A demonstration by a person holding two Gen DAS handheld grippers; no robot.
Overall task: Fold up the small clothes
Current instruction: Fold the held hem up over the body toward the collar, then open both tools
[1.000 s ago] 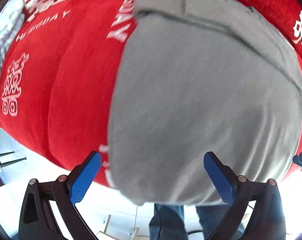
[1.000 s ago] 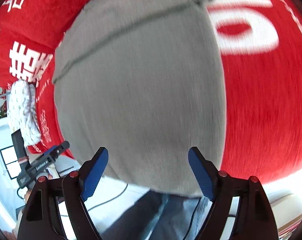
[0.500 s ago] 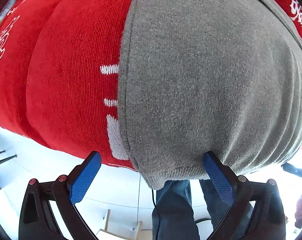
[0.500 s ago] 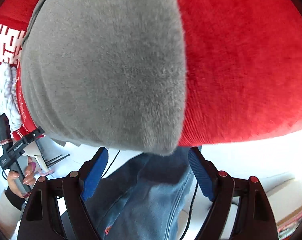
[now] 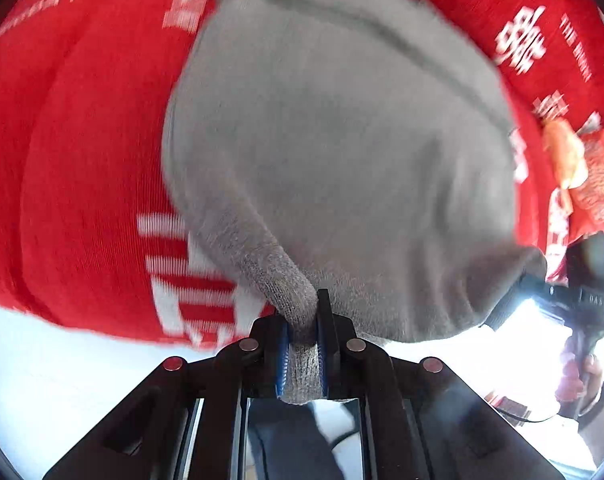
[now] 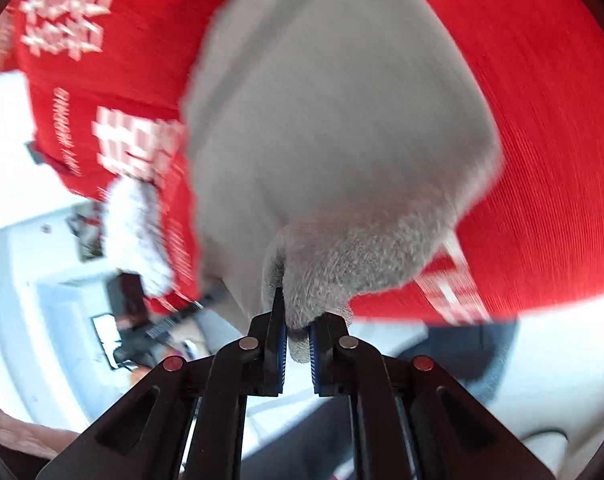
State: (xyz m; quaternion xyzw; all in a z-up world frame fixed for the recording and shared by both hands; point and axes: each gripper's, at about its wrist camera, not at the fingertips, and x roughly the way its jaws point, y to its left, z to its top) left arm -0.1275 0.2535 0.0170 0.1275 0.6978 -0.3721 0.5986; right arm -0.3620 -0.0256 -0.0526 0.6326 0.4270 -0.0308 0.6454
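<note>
Both tongs, left and right, just closed, pinching grey garment corners; frames motion-blurred.

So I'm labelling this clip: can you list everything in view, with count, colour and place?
Garment: one, grey knit, spread on the cloth, near edge pinched at two corners.
Cloth: one, red with white print, under the garment.
Fluffy item: one, white, at the cloth's edge in the right wrist view.
Packets: blurred, orange and red, far right of the cloth.
Left tool: shut on the garment, jaws just closed.
Right tool: shut on the garment, jaws just closed.
Hand: one, holding the right tool.
</note>
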